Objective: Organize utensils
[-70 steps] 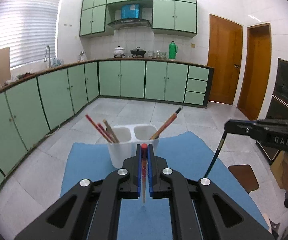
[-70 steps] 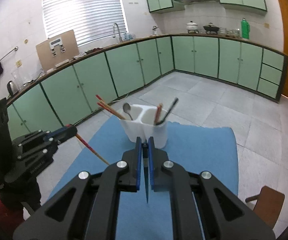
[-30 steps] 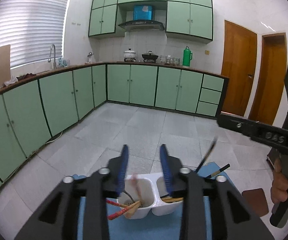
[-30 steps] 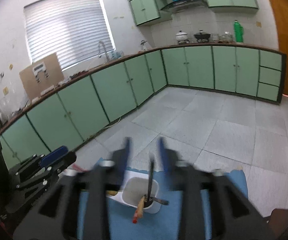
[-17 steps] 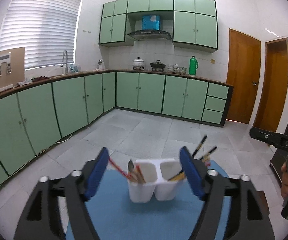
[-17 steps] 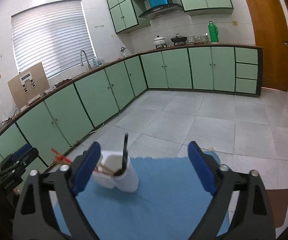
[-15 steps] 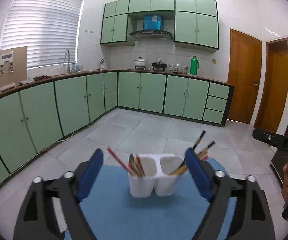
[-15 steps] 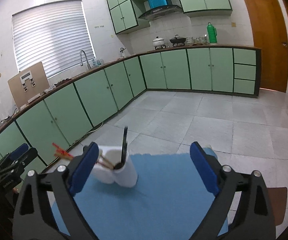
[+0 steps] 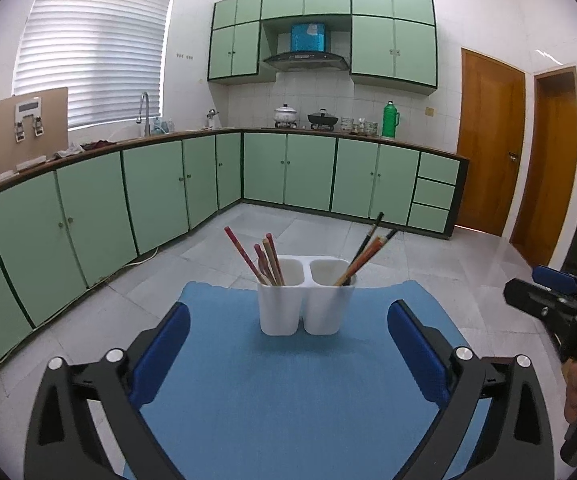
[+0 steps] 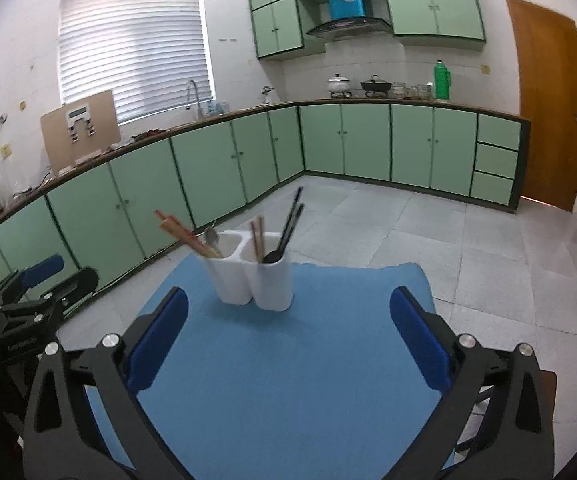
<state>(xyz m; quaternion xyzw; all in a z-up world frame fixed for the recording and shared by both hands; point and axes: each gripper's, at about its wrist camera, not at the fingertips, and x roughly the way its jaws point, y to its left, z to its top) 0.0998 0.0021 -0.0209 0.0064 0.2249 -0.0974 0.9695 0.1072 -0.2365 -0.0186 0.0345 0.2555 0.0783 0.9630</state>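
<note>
Now both grippers empty, fingers spread wide.
We note the white two-compartment plastic utensil holder [image 9: 306, 295] ahead, centred between the left gripper [image 9: 288, 354] fingers; leaning red chopsticks [image 9: 244, 255] could snag, tipping it.

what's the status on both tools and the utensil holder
Left tool open, empty. Right tool open, empty. White two-cup holder upright on blue mat, chopsticks in both cups. Nothing between tools and holder.
</note>
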